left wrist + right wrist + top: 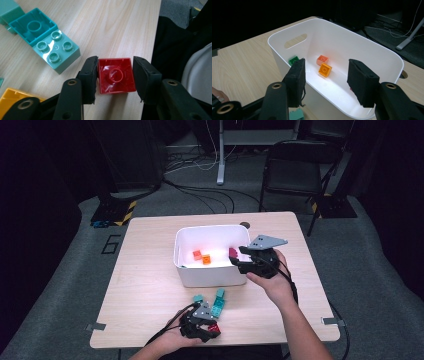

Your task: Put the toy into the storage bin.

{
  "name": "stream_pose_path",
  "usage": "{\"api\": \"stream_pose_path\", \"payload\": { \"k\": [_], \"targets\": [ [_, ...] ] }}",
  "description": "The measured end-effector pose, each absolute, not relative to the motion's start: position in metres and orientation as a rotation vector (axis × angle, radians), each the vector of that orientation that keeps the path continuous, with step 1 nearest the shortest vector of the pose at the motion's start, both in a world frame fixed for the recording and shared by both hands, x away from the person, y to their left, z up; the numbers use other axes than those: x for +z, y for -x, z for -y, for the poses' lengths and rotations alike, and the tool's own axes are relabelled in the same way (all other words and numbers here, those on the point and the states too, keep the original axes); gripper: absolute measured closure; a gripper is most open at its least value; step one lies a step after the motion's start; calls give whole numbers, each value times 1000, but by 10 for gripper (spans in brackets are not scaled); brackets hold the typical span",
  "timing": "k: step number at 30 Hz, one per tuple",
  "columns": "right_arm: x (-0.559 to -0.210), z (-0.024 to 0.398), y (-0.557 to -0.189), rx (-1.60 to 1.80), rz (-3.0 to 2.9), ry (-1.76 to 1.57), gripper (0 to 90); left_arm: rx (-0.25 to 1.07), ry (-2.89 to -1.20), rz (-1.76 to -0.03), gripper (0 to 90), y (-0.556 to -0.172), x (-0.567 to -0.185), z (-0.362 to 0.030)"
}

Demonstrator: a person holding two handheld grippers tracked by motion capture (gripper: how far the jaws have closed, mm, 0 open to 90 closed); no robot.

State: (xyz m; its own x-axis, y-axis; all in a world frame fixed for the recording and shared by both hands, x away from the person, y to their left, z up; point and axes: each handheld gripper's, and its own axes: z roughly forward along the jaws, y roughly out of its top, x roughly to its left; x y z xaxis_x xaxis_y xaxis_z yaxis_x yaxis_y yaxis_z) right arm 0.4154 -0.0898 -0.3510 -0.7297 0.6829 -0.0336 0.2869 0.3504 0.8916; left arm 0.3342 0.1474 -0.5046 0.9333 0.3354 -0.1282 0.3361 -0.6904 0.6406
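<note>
Your left tool (115,77) has its jaws flanking a glossy red plastic brick (116,78), hollow underside up, square, so no long axis; whether the pads press it cannot be told. It sits near the pale woodgrain surface's (112,27) near edge, teal bricks (50,42) beside it. Your right tool (325,77) hangs wide open, empty, over the smooth white bin's (372,47) rim.

This looks like a lab or recording studio rather than a home. A small wooden worktop (150,285) stands alone on grey carpet, ringed by dark drapes, with loose cables (200,195) at 12 o'clock and a black folding chair (295,170) at 1 o'clock.
</note>
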Motion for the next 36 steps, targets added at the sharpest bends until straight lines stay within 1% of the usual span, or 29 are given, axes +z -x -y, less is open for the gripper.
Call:
{"api": "stream_pose_path", "payload": {
  "k": [12,19,30,36],
  "targets": [
    [-354,89,-418,1337,-2222,-841,483,24,-2381,-463,574,-336,-506,-149],
    [-354,90,-418,1337,-2217,-851,484,23,-2365,-486,586,-338,-504,-151],
    [-356,91,-420,1338,-2217,-861,484,55,-2290,-511,586,-345,-485,-162],
    [-356,92,-420,1338,-2214,-865,484,76,-2254,-538,586,-354,-466,-170]
  ]
}}
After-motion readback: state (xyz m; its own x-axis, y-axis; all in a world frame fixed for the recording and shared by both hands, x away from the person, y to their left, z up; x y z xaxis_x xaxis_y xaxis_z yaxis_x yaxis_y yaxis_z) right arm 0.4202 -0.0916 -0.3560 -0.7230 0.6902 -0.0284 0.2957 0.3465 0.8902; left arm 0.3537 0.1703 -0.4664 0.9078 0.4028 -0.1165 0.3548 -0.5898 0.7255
